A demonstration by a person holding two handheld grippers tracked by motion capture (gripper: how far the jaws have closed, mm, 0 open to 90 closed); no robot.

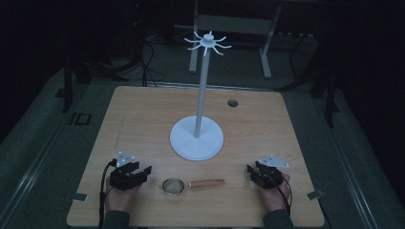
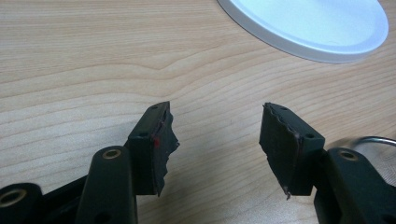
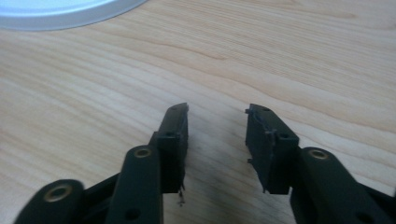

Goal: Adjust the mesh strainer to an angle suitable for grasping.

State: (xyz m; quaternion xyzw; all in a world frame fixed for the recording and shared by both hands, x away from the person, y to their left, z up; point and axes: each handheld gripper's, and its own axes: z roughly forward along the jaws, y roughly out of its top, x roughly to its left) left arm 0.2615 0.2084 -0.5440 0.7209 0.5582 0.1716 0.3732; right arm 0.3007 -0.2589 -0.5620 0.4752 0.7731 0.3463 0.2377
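A small metal strainer (image 1: 173, 186) with a wooden handle (image 1: 207, 182) lies near the table's front edge, between my two grippers. Its rim (image 2: 373, 139) peeks in at the right edge of the left gripper view. A white stand with a round base (image 1: 197, 138), a tall pole and hooks at the top (image 1: 208, 43) rises at the table's middle. My left gripper (image 1: 143, 170) rests open at the front left, nothing between its jaws. My right gripper (image 1: 250, 170) rests open at the front right, also with nothing in it. Bare wood lies ahead of both (image 2: 217, 123) (image 3: 217, 111).
The wooden table (image 1: 143, 114) has a small round hole (image 1: 232, 102) at the back right. Grey tabs stick out at its front corners (image 1: 79, 196). The stand's base edge (image 2: 303, 23) (image 3: 60, 14) shows in both gripper views. A dark floor and a metal frame lie beyond.
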